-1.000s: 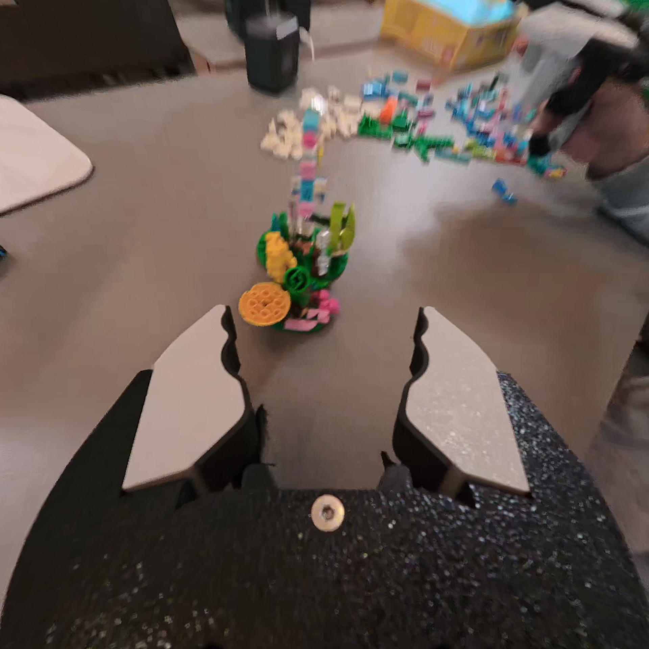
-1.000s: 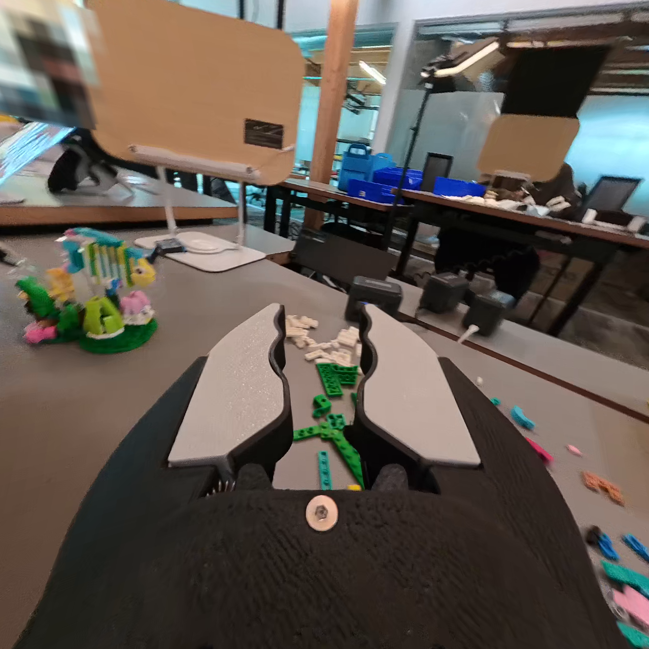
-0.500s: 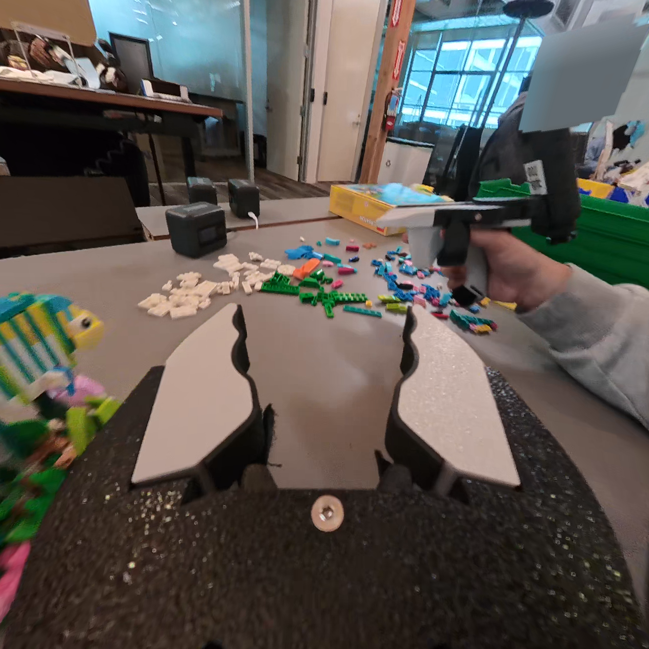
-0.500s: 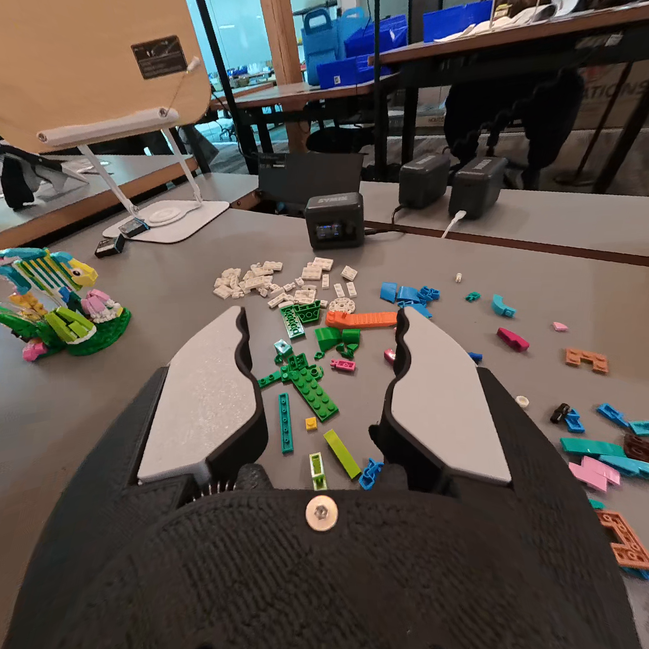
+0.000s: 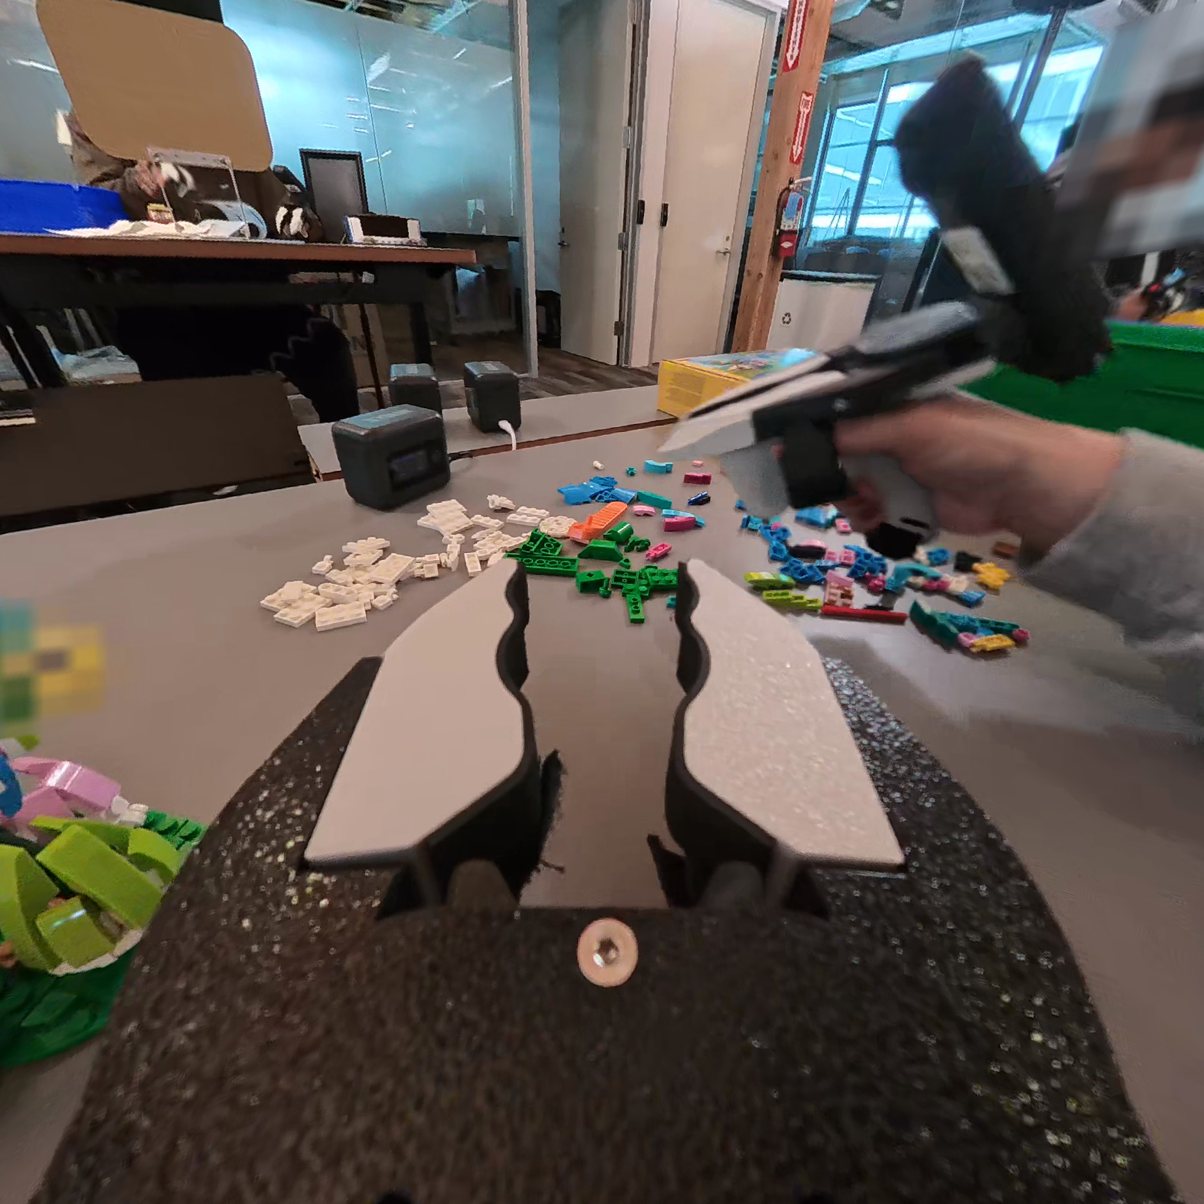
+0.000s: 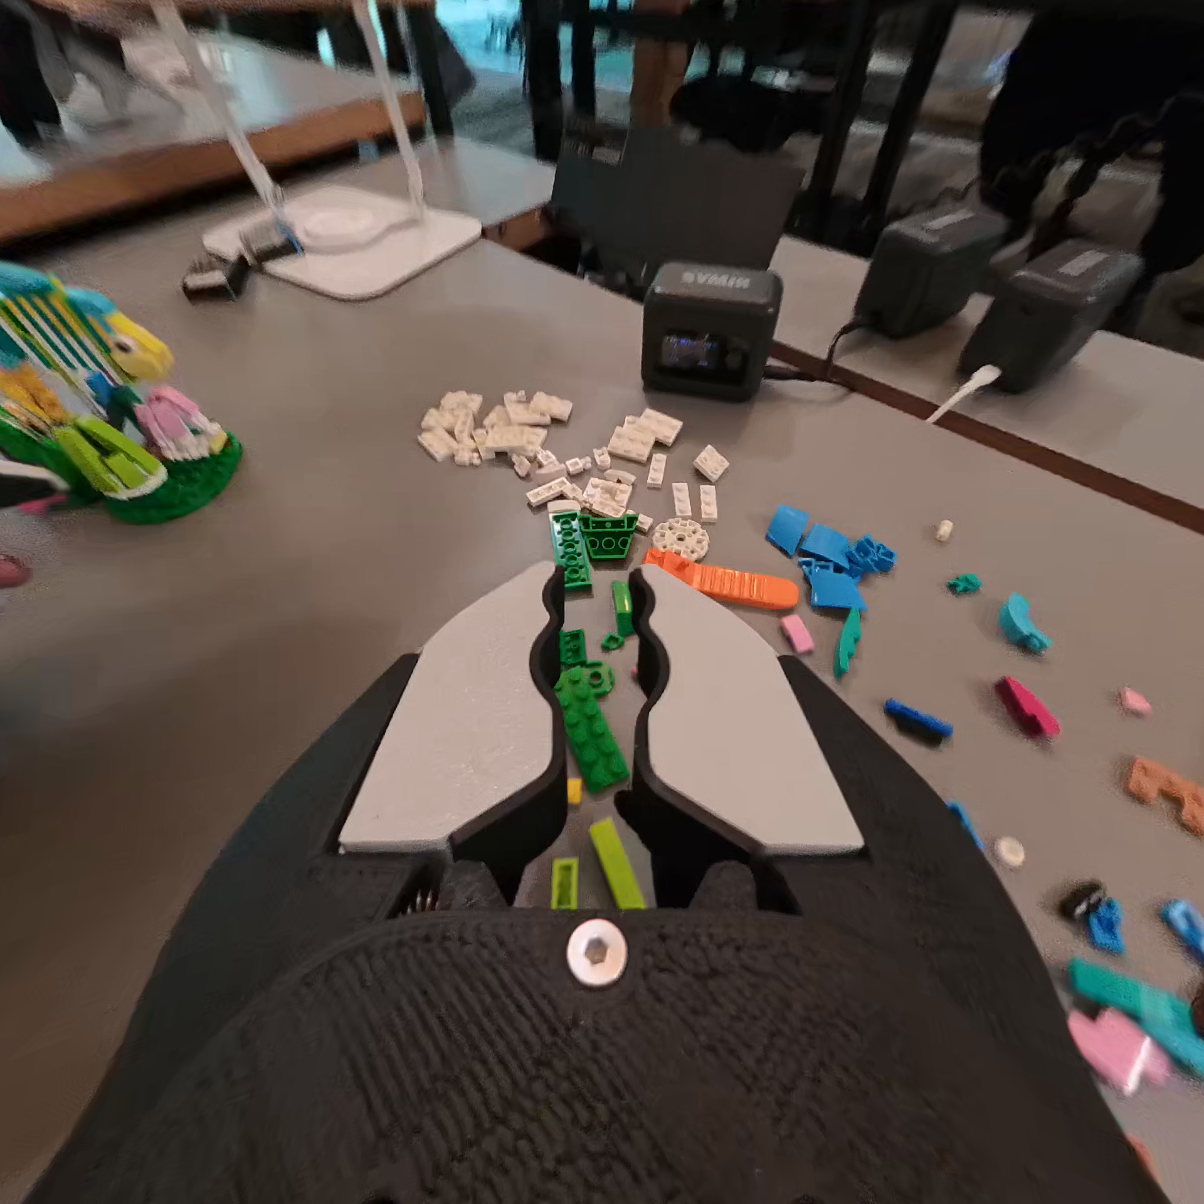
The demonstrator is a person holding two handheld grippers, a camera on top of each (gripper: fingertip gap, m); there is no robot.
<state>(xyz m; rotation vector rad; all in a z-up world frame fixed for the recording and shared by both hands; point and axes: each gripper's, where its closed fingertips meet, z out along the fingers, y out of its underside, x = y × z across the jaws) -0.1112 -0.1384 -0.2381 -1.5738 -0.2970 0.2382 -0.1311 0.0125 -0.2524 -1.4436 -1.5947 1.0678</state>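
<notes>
Right gripper [image 6: 594, 580] hovers over green bricks [image 6: 589, 723] beside the orange tool [image 6: 730, 582], jaws narrowly apart, empty; left gripper [image 5: 598, 573] likewise parted; best lower squarely before closing.

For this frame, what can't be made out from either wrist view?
- Brick model: left wrist view, cut by the left edge, top under a mosaic patch.
- Right gripper: left wrist view, motion-blurred; jaw state unreadable there.
- Green bricks: right wrist view, partly hidden behind the fingers.
- Bricks at right edge: right wrist view, blurred and cropped.
</notes>
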